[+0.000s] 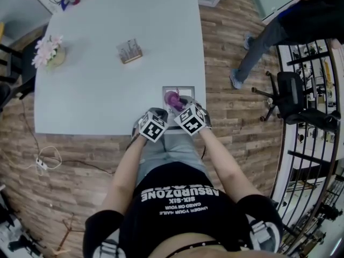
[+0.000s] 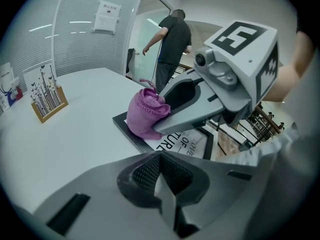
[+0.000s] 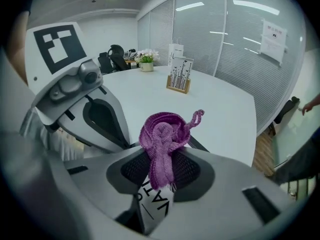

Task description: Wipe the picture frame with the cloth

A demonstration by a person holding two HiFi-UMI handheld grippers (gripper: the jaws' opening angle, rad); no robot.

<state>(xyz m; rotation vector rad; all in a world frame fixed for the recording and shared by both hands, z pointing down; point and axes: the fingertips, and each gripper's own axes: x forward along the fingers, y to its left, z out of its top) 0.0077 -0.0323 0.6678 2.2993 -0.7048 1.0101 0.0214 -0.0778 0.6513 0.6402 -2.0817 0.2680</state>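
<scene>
At the near edge of the pale blue-grey bench point(image 1: 107, 79) lies the black rectangular picture frame point(image 2: 208, 143), flat, with a white print of dark lettering under its glass. On it sits the bunched purple knitted cloth point(image 3: 162, 139). The right gripper point(image 3: 160, 179) has its fingers clamped on the lower part of that bundle, and the loose folds stand up above the pads. The left gripper view shows the cloth pressed against the print near the frame's left border.

The left gripper point(image 2: 162, 184) waits just beside the frame's near left corner. Its fingers are drawn together with only a pale sliver between them, and nothing shows in their grip. It does not appear to touch the frame, though the head view is too small to be sure.

The step in hand looks like the wipe itself: the cloth is gripped and on the glass, with little of the surface covered from this spot. The next move calls for light downward pressure and a sweep across the print and along the black borders. The cloth needs a firm pinch so it does not drag free. A flat, unheld frame so near the bench edge may slide, so bracing it with the left gripper would be prudent.
</scene>
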